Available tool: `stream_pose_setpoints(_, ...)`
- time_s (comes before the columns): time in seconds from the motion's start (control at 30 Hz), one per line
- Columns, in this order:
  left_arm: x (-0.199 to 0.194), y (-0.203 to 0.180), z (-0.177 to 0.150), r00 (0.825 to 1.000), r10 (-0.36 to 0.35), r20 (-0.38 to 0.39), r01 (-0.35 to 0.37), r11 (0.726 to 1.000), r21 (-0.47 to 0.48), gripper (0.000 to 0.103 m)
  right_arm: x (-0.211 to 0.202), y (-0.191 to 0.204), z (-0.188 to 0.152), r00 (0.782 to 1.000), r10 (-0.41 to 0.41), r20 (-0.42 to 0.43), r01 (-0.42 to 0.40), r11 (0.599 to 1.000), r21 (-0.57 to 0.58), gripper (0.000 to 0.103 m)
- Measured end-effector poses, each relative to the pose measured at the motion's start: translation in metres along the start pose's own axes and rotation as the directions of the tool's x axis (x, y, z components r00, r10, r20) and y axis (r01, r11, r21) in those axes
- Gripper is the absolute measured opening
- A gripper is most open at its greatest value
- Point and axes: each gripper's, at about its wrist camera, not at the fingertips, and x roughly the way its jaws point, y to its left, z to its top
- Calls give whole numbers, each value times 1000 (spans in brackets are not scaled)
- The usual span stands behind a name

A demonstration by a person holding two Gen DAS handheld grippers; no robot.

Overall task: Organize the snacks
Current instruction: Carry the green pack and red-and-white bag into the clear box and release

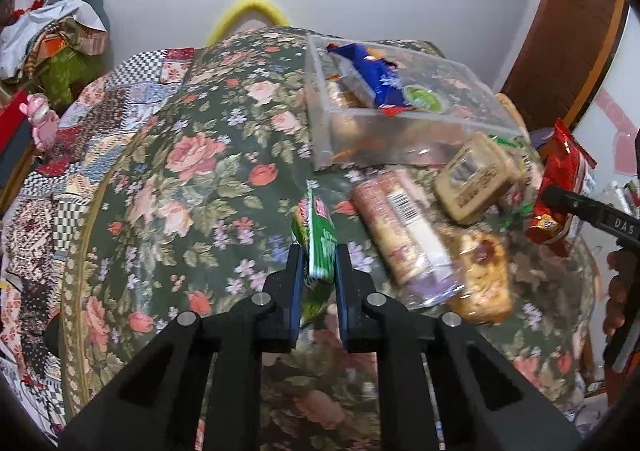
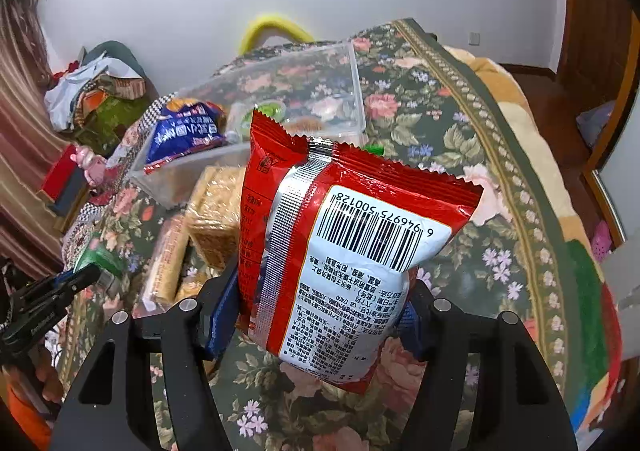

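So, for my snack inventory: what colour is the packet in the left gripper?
Green packet, shown best in the left wrist view.

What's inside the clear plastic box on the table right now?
The clear plastic box holds a blue snack bag, a green-lidded cup and biscuits. The bag covers whatever lies beneath it.

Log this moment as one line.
left gripper: shut on green packet | right gripper: shut on red packet | clear box: partly filled
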Motion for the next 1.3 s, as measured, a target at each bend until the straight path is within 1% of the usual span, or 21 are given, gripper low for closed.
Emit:
stream_pose_setpoints(0.1, 2, -5, 1, 1000, 16, -2, -16, 1000, 13, 14, -3, -1, 1, 1000, 11, 6, -11, 1000, 5, 62)
stream_pose_setpoints(0.2, 13, -2, -1, 1000, -10, -27, 9, 1000, -13, 14, -5, -4, 0, 1000, 17, 7, -17, 1000, 14, 62)
stream_pose_setpoints(0.23, 18, -1, -2, 999, -9, -36, 8, 1000, -19, 14, -4, -5, 0, 1000, 15, 5, -16, 1000, 15, 62)
stream_pose_setpoints(0.37, 18, -2, 0, 1000, 8, -4, -8, 1000, -10, 13, -3, -7, -2, 1000, 11, -3, -11, 1000, 16, 62)
stream_pose_setpoints(0.47, 21, -3, 2, 1000, 25, -2, -25, 1000, -3, 13, -2, -8, -1, 1000, 9, -3, -9, 1000, 18, 62)
stream_pose_setpoints(0.63, 13, -2, 9, 1000, 12, 19, -11, 1000, -19, 12, -6, -6, 5, 1000, 6, 11, -6, 1000, -1, 62)
stream_pose_setpoints(0.8, -8, -15, 27, 997, 1, 78, -2, 1000, 15, 12, -11, -2, 17, 999, 1, 40, 0, 999, -36, 62)
stream_pose_setpoints(1.0, -30, -36, 58, 987, -25, 158, 17, 998, 53, 12, -16, 5, 38, 997, 5, 81, 0, 997, -72, 62)
stream_pose_setpoints(1.2, -33, -55, 85, 978, -68, 196, 55, 996, 74, 12, -11, 9, 61, 994, 20, 106, -9, 995, -101, 62)
stream_pose_setpoints(1.3, -28, -66, 98, 975, -77, 209, 58, 994, 96, 12, -7, 10, 71, 993, 20, 116, -8, 994, -110, 62)
